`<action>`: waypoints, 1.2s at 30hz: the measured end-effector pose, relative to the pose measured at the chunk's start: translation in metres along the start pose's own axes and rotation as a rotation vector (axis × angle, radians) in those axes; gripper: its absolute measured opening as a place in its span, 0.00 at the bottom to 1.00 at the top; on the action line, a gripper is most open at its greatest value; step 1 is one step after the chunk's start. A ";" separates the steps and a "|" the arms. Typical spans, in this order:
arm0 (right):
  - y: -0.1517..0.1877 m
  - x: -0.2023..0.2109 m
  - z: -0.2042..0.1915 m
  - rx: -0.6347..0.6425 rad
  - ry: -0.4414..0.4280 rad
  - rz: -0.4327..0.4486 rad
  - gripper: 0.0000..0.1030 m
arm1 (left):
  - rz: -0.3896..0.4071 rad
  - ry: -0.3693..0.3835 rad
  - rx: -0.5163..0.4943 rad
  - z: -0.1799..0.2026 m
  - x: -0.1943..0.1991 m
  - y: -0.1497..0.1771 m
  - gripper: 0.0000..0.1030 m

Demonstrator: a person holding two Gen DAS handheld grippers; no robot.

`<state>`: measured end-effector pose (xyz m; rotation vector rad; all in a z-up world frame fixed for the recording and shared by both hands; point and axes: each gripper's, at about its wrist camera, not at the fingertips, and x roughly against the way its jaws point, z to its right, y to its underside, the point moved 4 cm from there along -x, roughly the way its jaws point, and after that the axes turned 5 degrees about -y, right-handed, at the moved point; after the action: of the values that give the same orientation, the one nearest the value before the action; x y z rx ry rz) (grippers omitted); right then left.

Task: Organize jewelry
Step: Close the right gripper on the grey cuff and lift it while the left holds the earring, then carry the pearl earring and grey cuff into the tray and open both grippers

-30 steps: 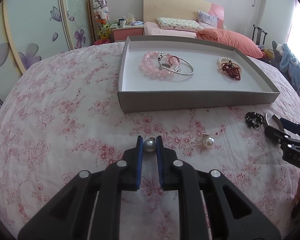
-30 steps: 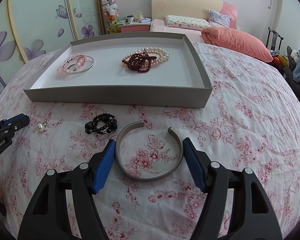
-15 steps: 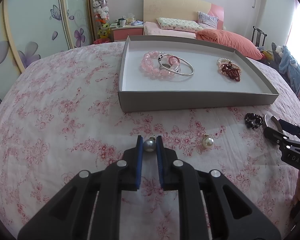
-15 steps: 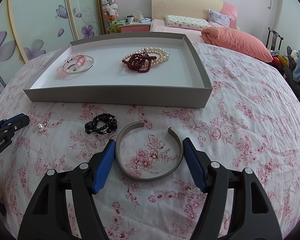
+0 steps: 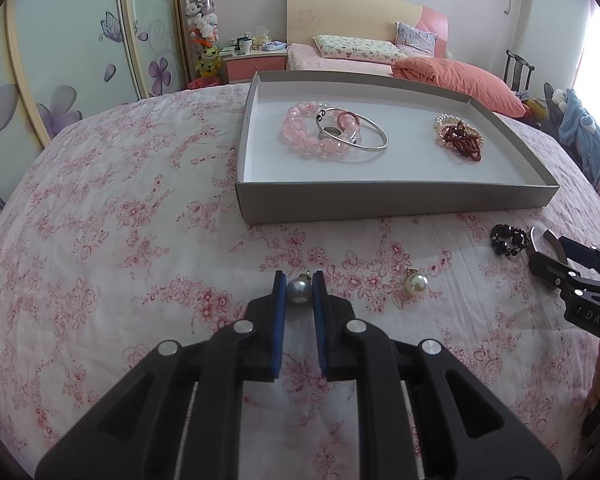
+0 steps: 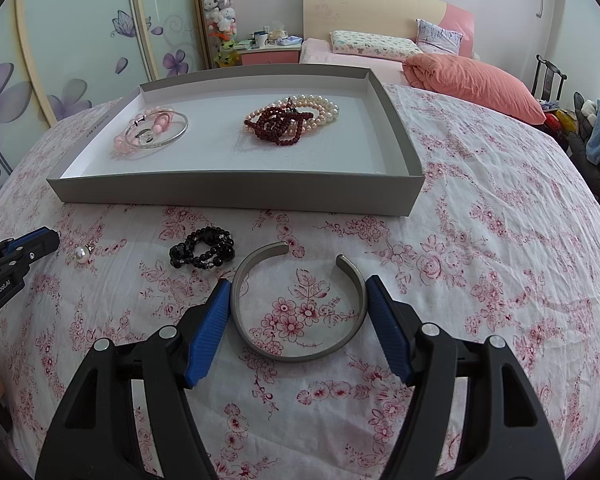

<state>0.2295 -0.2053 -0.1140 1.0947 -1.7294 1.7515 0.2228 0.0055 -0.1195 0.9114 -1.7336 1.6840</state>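
Grey pearl earring (image 5: pixel 299 290) pinched upright; open metal cuff (image 6: pixel 298 304) flat on bedspread.

A floral bedspread (image 6: pixel 480 264) in front; behind, a pink bed (image 6: pixel 364 56), orange pillow (image 6: pixel 476 84) and nightstand (image 6: pixel 268 54).

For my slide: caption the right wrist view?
Open right hand-held gripper straddles grey metal cuff bracelet before grey cardboard tray.

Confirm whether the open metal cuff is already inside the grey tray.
No: the metal cuff lies on the floral cloth in front of the grey tray, between the open right gripper fingers.
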 end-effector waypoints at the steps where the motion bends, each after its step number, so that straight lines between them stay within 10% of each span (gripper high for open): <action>1: 0.000 0.000 0.000 0.000 0.000 0.000 0.66 | 0.000 -0.010 -0.009 0.002 0.000 0.000 0.14; 17: -0.013 0.038 -0.003 -0.028 -0.037 0.145 0.65 | 0.136 -0.028 0.013 -0.008 0.035 -0.011 0.13; 36: -0.041 0.140 -0.044 0.113 -0.026 0.627 0.65 | 0.476 -0.023 -0.033 0.026 0.121 -0.038 0.13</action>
<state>0.1692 -0.1877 0.0253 0.6453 -2.1696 2.2204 0.1795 -0.0306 -0.0035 0.5270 -2.1058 1.9293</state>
